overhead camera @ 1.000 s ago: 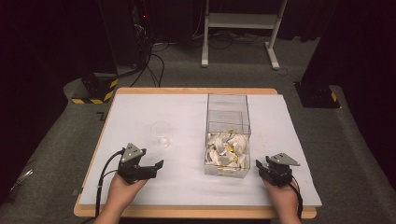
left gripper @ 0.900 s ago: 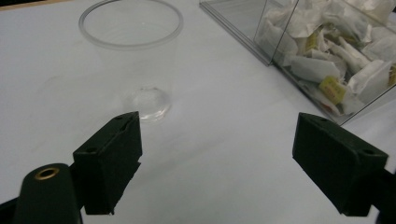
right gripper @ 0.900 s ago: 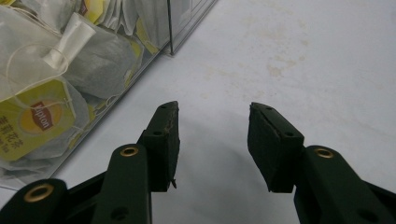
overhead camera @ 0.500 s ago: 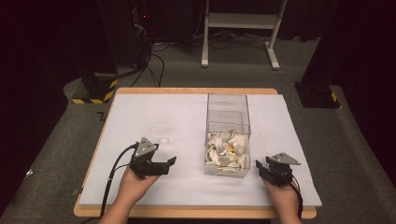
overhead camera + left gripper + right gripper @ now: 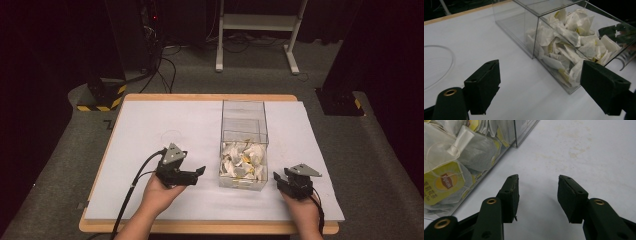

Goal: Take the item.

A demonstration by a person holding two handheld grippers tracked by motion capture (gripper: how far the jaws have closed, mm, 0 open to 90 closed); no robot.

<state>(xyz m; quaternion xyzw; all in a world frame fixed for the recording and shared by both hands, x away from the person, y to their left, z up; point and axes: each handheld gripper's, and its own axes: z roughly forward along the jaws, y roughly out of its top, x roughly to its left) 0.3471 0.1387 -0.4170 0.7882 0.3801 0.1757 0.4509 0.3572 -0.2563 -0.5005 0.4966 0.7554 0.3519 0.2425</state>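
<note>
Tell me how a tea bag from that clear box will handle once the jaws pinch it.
Probably floppy: the tea bags lie crumpled in the clear box. Likely very light, being thin paper pouches. Strings with tags may snag neighbouring bags, so more than one could lift together.

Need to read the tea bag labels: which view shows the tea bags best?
Right gripper view: the tea bags sit close behind the clear box wall, with a yellow tag and its string readable. Left gripper view shows the whole pile, no print legible. High view shows them as small white shapes.
</note>
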